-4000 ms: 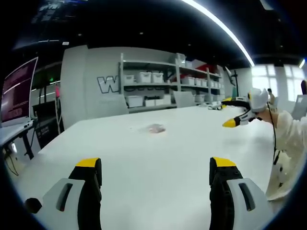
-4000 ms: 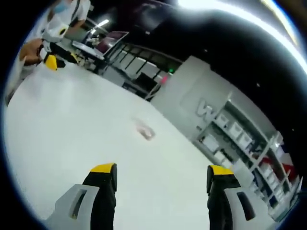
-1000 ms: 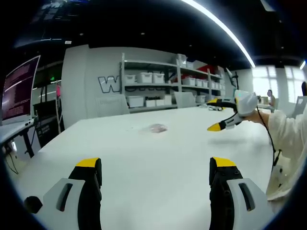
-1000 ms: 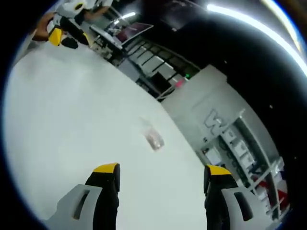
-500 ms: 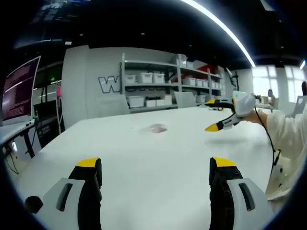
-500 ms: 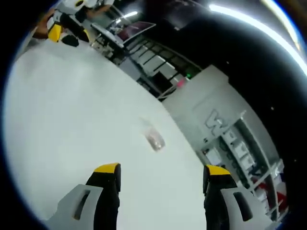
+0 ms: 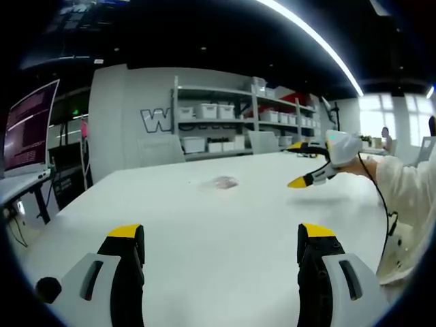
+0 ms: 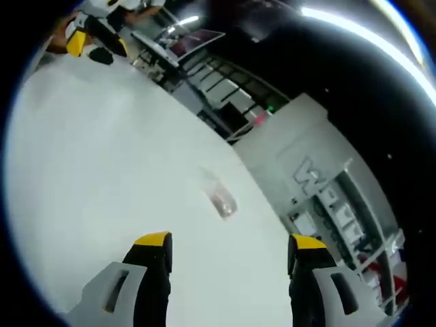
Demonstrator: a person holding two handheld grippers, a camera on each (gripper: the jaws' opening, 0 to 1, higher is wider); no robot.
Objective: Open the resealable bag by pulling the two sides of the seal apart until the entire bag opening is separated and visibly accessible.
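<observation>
A small clear resealable bag (image 7: 221, 182) with pinkish contents lies flat on the white table (image 7: 204, 225), far ahead of my left gripper (image 7: 218, 235). That gripper stands open and empty above the near table edge. In the left gripper view the right gripper (image 7: 302, 163) comes in from the right, held in a person's hand above the table, right of the bag, its yellow-tipped jaws apart. In the right gripper view the bag (image 8: 219, 195) lies ahead of my right gripper (image 8: 228, 242), which is open and empty. The left gripper (image 8: 88, 42) shows at the upper left there.
Shelves with white bins (image 7: 211, 119) stand behind the table, beside a wall with a large letter W (image 7: 151, 120). A monitor (image 7: 27, 129) sits on a desk at the left. A person's white sleeve (image 7: 405, 197) reaches in at the right.
The right gripper has drifted left toward the bag in the left gripper view. In the right gripper view the bag sits slightly nearer. The left gripper holds still.
</observation>
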